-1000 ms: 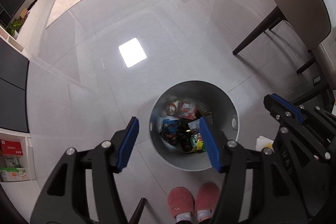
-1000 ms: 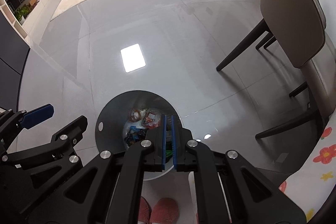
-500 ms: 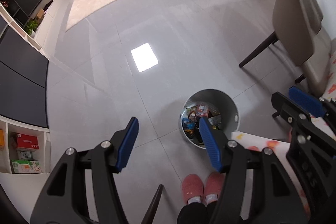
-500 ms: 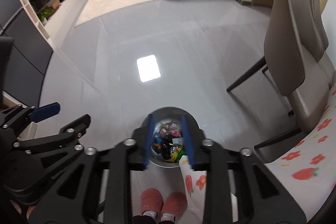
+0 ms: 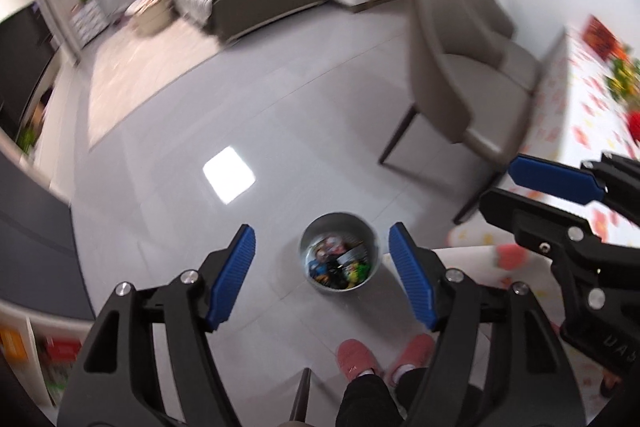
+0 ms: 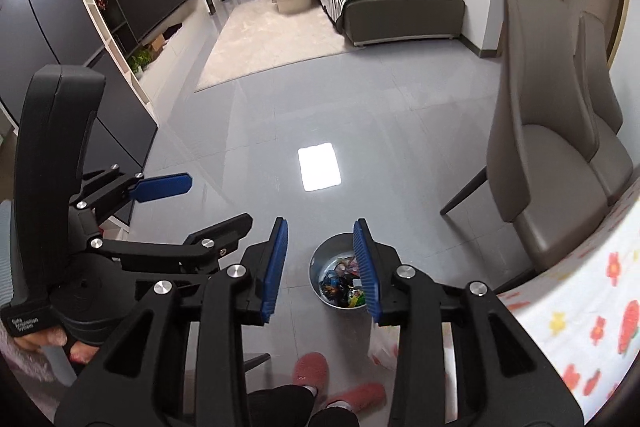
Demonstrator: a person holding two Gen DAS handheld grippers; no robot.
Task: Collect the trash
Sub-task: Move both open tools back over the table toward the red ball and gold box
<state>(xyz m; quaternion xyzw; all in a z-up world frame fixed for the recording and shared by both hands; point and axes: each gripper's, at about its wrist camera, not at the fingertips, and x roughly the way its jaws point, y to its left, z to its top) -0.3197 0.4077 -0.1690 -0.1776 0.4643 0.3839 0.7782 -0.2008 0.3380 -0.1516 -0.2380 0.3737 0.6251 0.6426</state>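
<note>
Bin [image 5: 339,257] far below left gripper [image 5: 322,277], jaws apart

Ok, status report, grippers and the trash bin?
Left gripper open, empty. Right gripper open, empty, jaws just opened. Trash bin on floor, wrappers inside. Nothing blocking it.

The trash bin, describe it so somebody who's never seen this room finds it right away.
Start at the flowered tablecloth and look down to the grey floor beside it. The bin is a small round grey pail near pink slippers, the only container there, holding colourful wrappers.
</note>
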